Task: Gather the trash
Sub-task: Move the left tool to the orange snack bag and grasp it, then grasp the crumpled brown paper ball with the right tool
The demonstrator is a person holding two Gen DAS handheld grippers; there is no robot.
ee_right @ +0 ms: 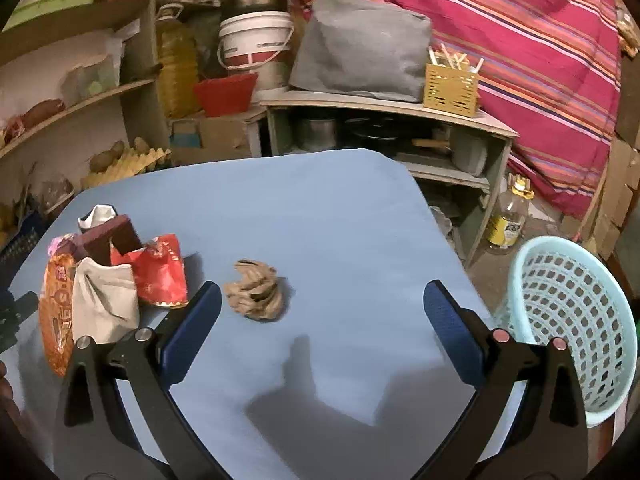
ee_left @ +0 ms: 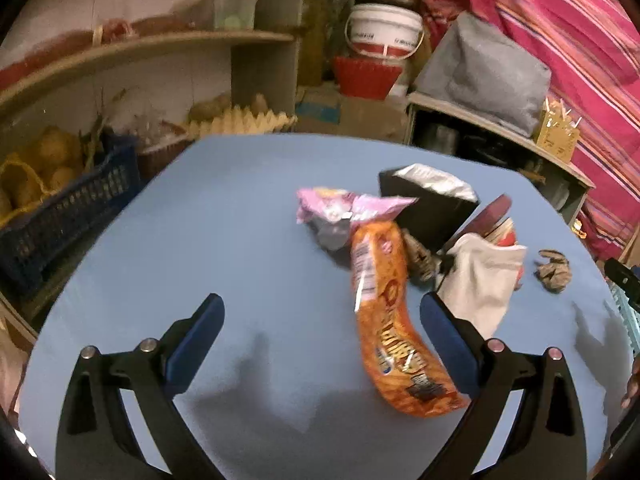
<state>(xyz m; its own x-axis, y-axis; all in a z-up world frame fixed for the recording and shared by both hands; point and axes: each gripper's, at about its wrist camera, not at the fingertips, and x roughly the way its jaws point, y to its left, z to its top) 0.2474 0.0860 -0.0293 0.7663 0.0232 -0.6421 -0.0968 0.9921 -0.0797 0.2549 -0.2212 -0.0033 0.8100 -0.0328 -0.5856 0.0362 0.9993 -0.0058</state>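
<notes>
Trash lies on a blue table [ee_left: 240, 220]: an orange snack wrapper [ee_left: 394, 320], a pink wrapper [ee_left: 340, 210], a white crumpled bag [ee_left: 484, 280], a dark box [ee_left: 432, 208] and a brown crumpled paper [ee_left: 554, 270]. My left gripper [ee_left: 320, 308] is open above the table, the orange wrapper just inside its right finger. In the right wrist view the brown crumpled paper [ee_right: 258, 292] lies just ahead of my open right gripper [ee_right: 322, 300], near its left finger. The orange wrapper [ee_right: 56, 312], white bag [ee_right: 106, 300] and a red wrapper [ee_right: 162, 272] lie to the left.
A light blue perforated basket [ee_right: 576, 320] stands off the table's right edge. Shelves [ee_left: 140, 52] with potatoes, a blue crate [ee_left: 60, 216], buckets and pots stand behind the table. A low shelf [ee_right: 400, 112] and a striped pink cloth [ee_right: 520, 40] are at the back right.
</notes>
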